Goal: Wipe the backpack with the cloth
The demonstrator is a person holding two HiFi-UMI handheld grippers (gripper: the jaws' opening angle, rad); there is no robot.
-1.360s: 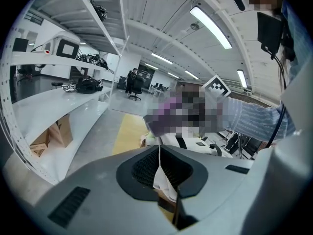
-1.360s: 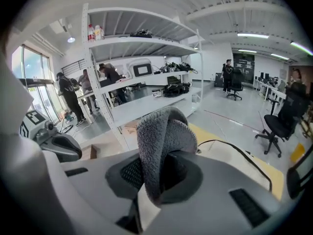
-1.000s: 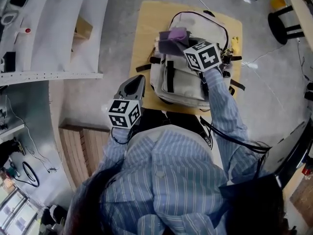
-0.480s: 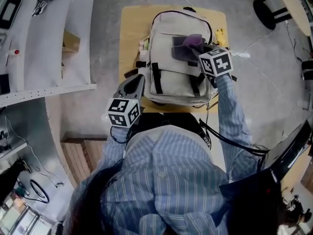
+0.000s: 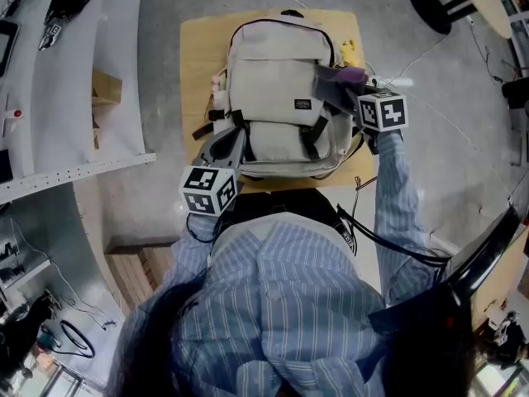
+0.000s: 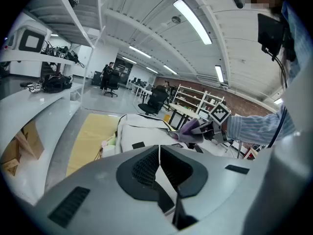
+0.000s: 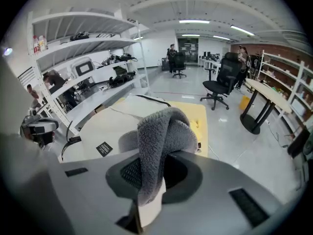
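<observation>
While the person bends over the small wooden table (image 5: 197, 56), a white shelf (image 5: 83, 81) with a cardboard box (image 5: 106, 87) tucked under it stands at nine o'clock from that table. The left gripper (image 5: 234, 139) hovers at seven o'clock of the backpack (image 5: 277, 73), by its lower left corner. In the left gripper view its jaws are pressed together with nothing between them. The cream backpack lies flat on the table, front pocket up, with a small black label (image 5: 304, 104) near its middle and black straps hanging toward six o'clock. At three o'clock on the backpack, against its right edge, rests the grey-purple cloth (image 5: 335, 85). The right gripper (image 5: 347, 96) is clenched on it, and the right gripper view shows the cloth (image 7: 164, 131) bunched up between the jaws and folded over them. A small yellow object (image 5: 349, 52) lies on the table at one o'clock of the backpack. A black stool (image 5: 434, 2) stands on the floor farther off, also toward one o'clock.
</observation>
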